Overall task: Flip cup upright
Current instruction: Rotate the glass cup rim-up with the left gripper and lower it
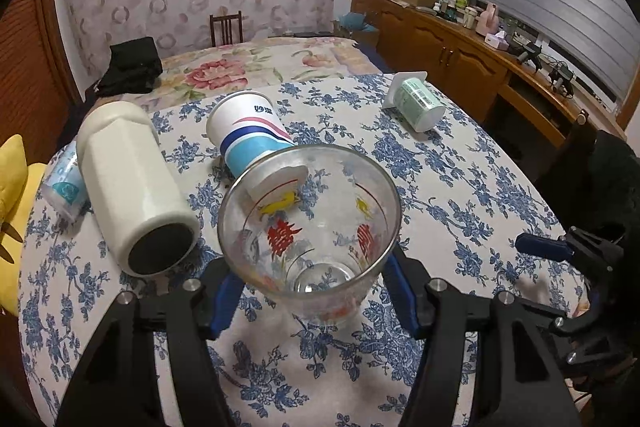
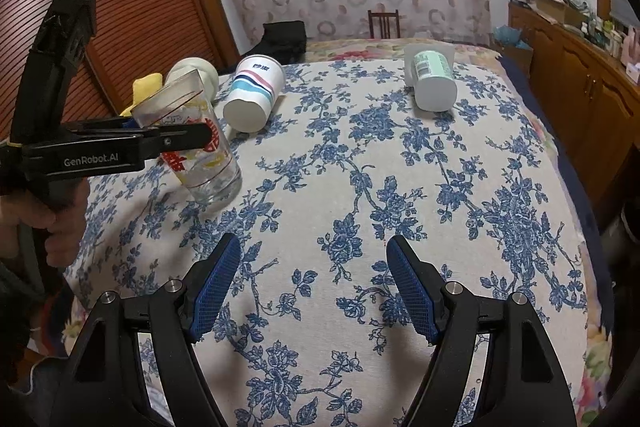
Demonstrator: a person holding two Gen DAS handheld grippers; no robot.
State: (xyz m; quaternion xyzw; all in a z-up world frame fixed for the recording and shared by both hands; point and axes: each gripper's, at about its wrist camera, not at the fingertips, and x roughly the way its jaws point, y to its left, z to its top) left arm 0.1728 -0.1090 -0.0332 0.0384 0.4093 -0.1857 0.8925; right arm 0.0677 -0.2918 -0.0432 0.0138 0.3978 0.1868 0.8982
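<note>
My left gripper point(image 1: 310, 291) is shut on a clear glass cup point(image 1: 310, 231) with red and yellow print. The cup is mouth up, tilted, its base on or just above the tablecloth. In the right wrist view the same cup point(image 2: 200, 155) stands tilted at the left, with the left gripper point(image 2: 180, 139) clamped around its middle. My right gripper point(image 2: 314, 287) is open and empty over the near middle of the table; it shows at the right edge of the left wrist view point(image 1: 560, 255).
A white-blue-pink paper cup point(image 1: 248, 135) point(image 2: 254, 93), a white bottle point(image 1: 132, 183) and a green-labelled cup point(image 1: 418, 101) point(image 2: 432, 81) lie on their sides on the blue-flowered tablecloth point(image 2: 360, 187). A small blue-print cup point(image 1: 64, 187) lies at the left edge. Wooden cabinets point(image 1: 460, 55) stand right.
</note>
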